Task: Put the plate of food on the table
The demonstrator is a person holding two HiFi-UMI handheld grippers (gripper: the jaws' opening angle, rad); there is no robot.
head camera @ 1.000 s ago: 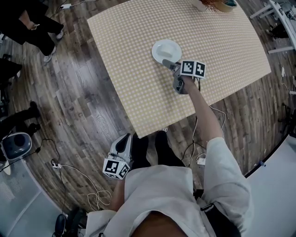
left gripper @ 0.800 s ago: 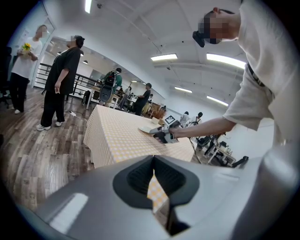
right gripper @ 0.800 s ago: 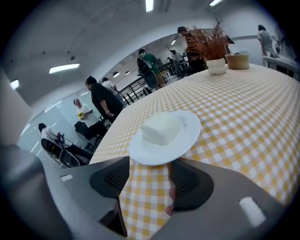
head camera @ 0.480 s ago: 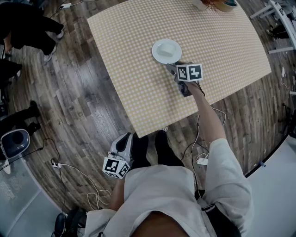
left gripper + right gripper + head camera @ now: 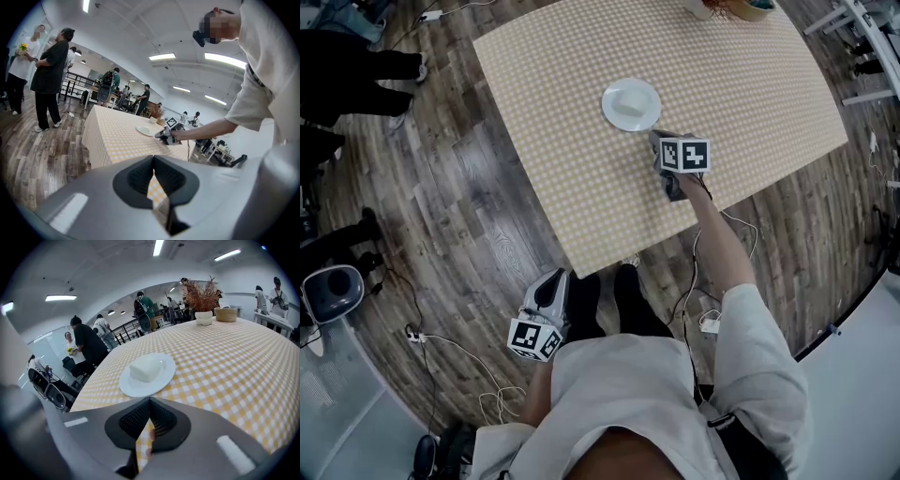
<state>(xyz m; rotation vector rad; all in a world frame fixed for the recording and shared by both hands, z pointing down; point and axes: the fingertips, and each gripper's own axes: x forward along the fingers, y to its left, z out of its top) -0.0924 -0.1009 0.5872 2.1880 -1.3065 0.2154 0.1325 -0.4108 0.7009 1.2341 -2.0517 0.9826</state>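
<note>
— What is seen nearest?

— The left gripper (image 5: 553, 278) is held low, at the lower left of the head view. It is over the wooden floor (image 5: 459, 206), just below the near corner of the bench (image 5: 562, 112) in the frame. In the left gripper view its jaws are seen closed on each other, with nothing caught between them.

— And the bench itself?

— It is checked in yellow and white, and the upper middle of the frame is filled by it. The right gripper (image 5: 656, 138) is held over it at the end of an outstretched arm (image 5: 715, 239).

— Is anything gripped there?

— Nothing is. In the right gripper view the jaws are shown clenched together and empty.

— Where is the plate found?

— The plate (image 5: 631, 104) is set flat on the bench. It lies just beyond the right gripper's tips and apart from them, slightly up and left of them in the head view. A pale block of food (image 5: 635, 98) is laid on it, near its middle.

— What is seen farther off?

— A white pot (image 5: 701, 7) holding a dried plant (image 5: 727, 9) and a basket (image 5: 757, 9) are placed side by side. They are at the bench's far edge, at the top of the frame, well apart from the plate. People (image 5: 352, 70) in dark clothes are seen on the floor at the upper left.
</note>
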